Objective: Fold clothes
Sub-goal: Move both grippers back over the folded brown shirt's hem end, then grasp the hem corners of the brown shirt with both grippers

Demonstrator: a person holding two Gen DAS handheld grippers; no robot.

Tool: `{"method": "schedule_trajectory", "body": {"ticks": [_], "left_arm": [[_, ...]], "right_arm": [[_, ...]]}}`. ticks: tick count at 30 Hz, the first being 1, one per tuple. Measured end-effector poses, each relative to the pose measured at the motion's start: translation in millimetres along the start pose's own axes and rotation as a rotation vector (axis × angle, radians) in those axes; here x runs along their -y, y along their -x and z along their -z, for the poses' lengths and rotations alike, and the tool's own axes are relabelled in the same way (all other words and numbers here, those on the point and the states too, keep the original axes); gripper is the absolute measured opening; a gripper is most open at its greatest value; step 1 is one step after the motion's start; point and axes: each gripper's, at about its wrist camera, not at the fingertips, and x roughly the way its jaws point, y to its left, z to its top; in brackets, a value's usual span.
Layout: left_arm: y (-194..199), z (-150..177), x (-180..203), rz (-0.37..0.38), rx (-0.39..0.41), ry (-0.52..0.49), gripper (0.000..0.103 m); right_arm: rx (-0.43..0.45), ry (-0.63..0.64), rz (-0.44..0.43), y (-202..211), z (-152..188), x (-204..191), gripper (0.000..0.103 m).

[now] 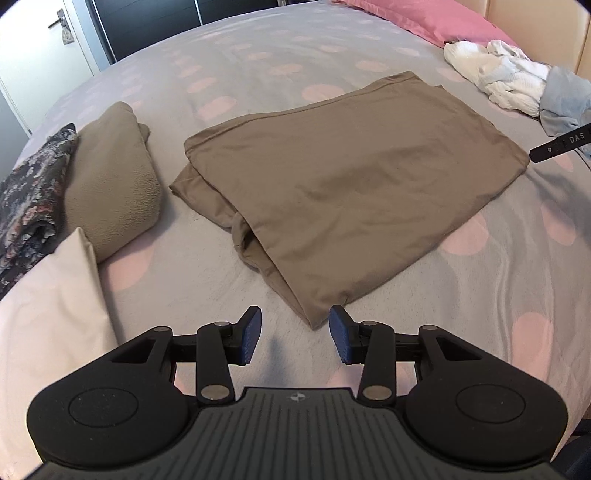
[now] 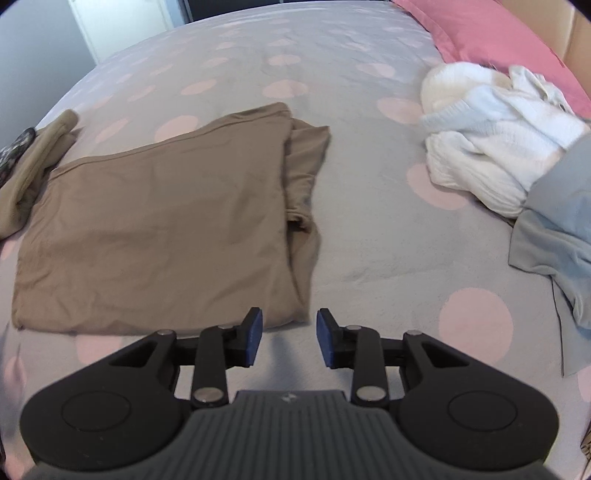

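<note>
A tan garment (image 1: 332, 184) lies folded flat in the middle of the bed, with a sleeve tucked under its near-left edge. My left gripper (image 1: 295, 332) is open, just short of the garment's near corner, with nothing between its blue pads. In the right wrist view the same tan garment (image 2: 159, 229) lies to the left and ahead, a sleeve showing along its right edge. My right gripper (image 2: 290, 338) is open and empty just short of the garment's near right corner. A black tip of the right gripper (image 1: 557, 146) pokes in at the right edge of the left wrist view.
A grey bedspread with pink dots (image 1: 517, 258) covers the bed. Folded clothes lie at left: a tan ribbed piece (image 1: 110, 184), a dark floral piece (image 1: 29, 199) and a cream piece (image 1: 48, 314). White (image 2: 491, 147) and pale blue (image 2: 557, 229) clothes are heaped at right. Pink pillow (image 2: 491, 33) behind.
</note>
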Motion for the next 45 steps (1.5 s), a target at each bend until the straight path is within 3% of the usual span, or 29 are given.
{"method": "schedule_trajectory", "body": {"ticks": [6, 7, 9, 10, 11, 15, 22, 26, 28, 30, 32, 33, 36, 45], "left_arm": [[-21, 2, 14, 0.034, -0.038, -0.118, 0.038], [-23, 3, 14, 0.037, -0.038, -0.125, 0.038], [-29, 0, 9, 0.045, -0.061, -0.096, 0.014], [-32, -2, 6, 0.052, -0.072, -0.079, 0.005], [-31, -4, 2, 0.070, -0.079, -0.058, 0.003], [-24, -8, -5, 0.085, -0.099, -0.053, 0.001], [-21, -3, -13, 0.059, -0.166, -0.031, 0.000], [-10, 1, -26, 0.023, -0.137, 0.059, 0.000], [-4, 2, -34, 0.021, -0.113, 0.132, 0.006], [1, 1, -40, 0.025, -0.085, 0.212, 0.021], [3, -1, -45, 0.038, -0.064, 0.284, 0.040], [4, -1, -46, 0.049, -0.056, 0.316, 0.044], [3, -5, -50, 0.096, -0.051, 0.379, 0.045], [-11, -10, -44, 0.145, -0.068, 0.412, 0.048]], "right_arm": [[-0.039, 0.059, -0.031, -15, 3, -4, 0.031], [-0.038, 0.083, -0.022, -17, 4, -7, 0.027], [-0.042, 0.129, 0.003, -21, 5, -11, 0.001], [-0.055, 0.136, 0.011, -22, 4, -12, 0.000], [-0.059, 0.133, 0.025, -22, 4, -11, 0.000], [-0.064, 0.115, 0.099, -20, 0, -3, 0.000], [-0.108, 0.040, 0.142, -18, 1, 9, 0.000], [-0.100, -0.047, 0.125, -11, -2, 17, 0.005], [-0.080, -0.093, 0.099, -5, -3, 19, 0.005], [-0.061, -0.131, 0.071, -1, -3, 20, 0.033], [-0.056, -0.168, 0.035, 0, -3, 21, 0.035], [-0.053, -0.186, 0.017, 0, -3, 22, 0.035], [-0.057, -0.227, -0.027, 0, -2, 22, 0.037], [-0.087, -0.233, -0.056, -13, -8, 11, 0.037]]}}
